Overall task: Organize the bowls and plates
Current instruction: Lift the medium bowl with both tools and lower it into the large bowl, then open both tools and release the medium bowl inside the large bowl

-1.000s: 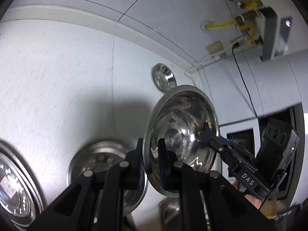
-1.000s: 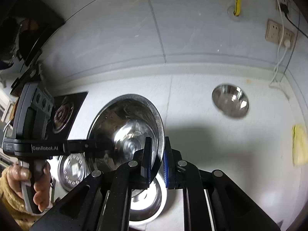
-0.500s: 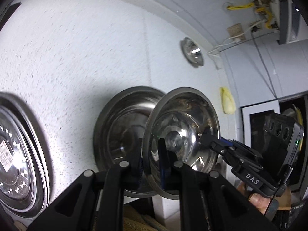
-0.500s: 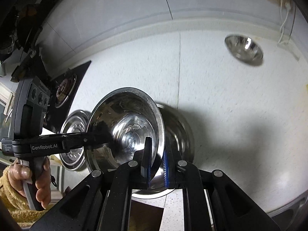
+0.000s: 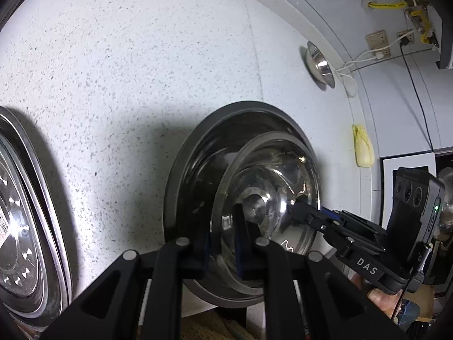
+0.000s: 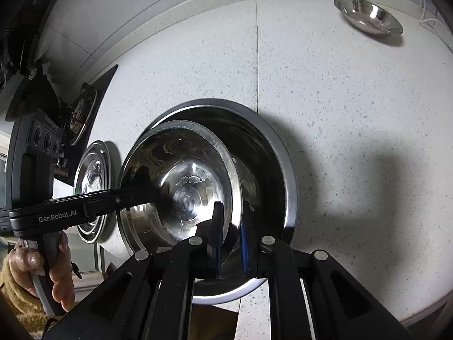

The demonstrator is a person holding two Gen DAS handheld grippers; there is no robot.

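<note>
A steel bowl is held by its rim on two opposite sides: the left gripper is clamped on one edge, the right gripper on the other. The bowl sits tilted inside a larger steel bowl resting on the speckled countertop. A stack of plates lies beside it; a small bowl stands well apart near the wall.
</note>
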